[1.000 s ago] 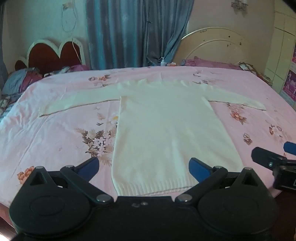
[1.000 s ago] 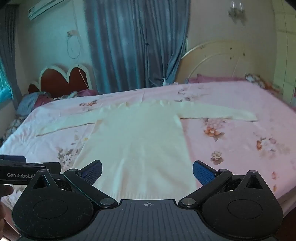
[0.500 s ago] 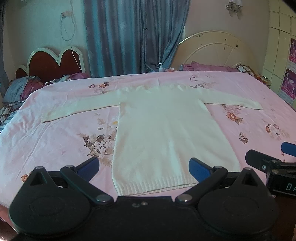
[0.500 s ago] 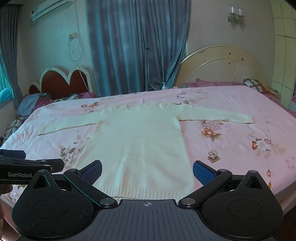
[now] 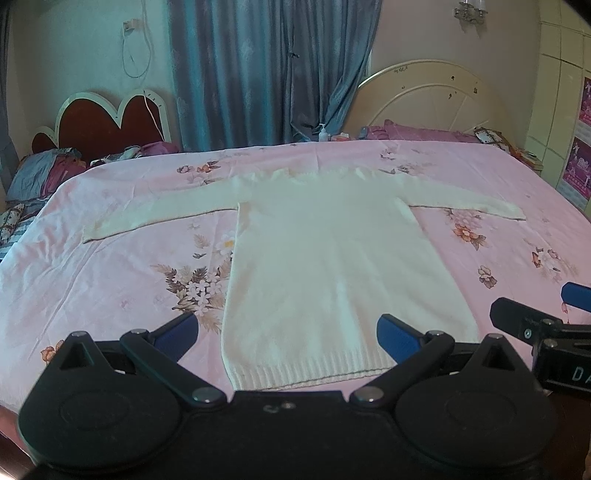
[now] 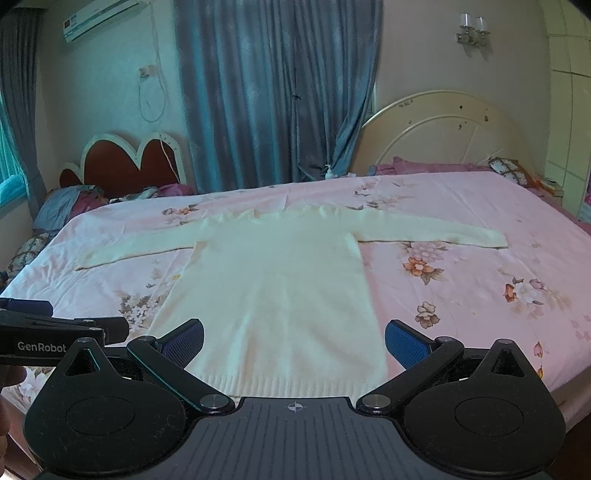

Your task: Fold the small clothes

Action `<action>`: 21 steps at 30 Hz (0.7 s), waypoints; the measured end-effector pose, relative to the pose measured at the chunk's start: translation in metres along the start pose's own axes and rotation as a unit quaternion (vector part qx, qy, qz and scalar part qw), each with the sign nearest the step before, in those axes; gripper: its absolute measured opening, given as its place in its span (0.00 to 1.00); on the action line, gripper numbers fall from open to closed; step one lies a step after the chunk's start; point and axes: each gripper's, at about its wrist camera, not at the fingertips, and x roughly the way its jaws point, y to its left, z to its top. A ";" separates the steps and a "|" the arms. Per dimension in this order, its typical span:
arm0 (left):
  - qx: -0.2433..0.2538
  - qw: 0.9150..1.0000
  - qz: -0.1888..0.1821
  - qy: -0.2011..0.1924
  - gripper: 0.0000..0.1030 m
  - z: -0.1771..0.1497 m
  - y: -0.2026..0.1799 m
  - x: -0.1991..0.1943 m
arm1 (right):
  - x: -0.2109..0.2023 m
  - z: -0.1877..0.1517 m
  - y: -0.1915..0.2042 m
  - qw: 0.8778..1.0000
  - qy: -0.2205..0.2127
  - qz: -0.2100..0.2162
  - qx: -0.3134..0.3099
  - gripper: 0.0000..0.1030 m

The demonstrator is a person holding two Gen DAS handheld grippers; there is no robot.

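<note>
Cream knit sweater (image 5: 325, 258) lies flat, front up, on the bed (image 5: 110, 266), on a pink floral sheet, both sleeves stretched out sideways, ribbed hem toward the cameras.

Left claw (image 5: 288, 332): jaws spread wide, nothing between them. Hem sits just ahead of and between the blue pads (image 5: 397, 338); not touching. The sweater's left edge falls inside the span, right pad overlaps the hem's right part in view.

Right claw (image 6: 293, 338): also spread wide, empty, poised over the hem's middle, the sweater body filling the gap between its fingers.

Left view only: right claw's tip (image 5: 535, 325) entering at the right edge; wall posters (image 5: 583, 147).

Right view only: left claw (image 6: 55, 332) side-on at left edge, lettered "GenRobot"; air conditioner (image 6: 99, 18) high on the wall; twin wall lamp (image 6: 472, 27) seen clearly.

Both views: blue curtains (image 6: 277, 92), heart-shaped headboard (image 5: 107, 122), round cream headboard (image 6: 443, 133).
</note>
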 end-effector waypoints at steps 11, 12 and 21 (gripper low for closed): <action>-0.002 1.000 0.000 0.004 1.00 -0.003 0.001 0.007 | 0.002 0.000 -0.002 1.000 0.001 0.000 -0.001 1.00; -0.002 1.000 0.000 0.005 1.00 -0.003 0.000 0.007 | 0.002 0.000 -0.002 1.000 0.001 0.000 0.000 1.00; -0.001 1.000 -0.001 0.008 1.00 -0.004 -0.007 0.007 | 0.002 -0.001 -0.005 1.000 0.001 -0.002 0.005 1.00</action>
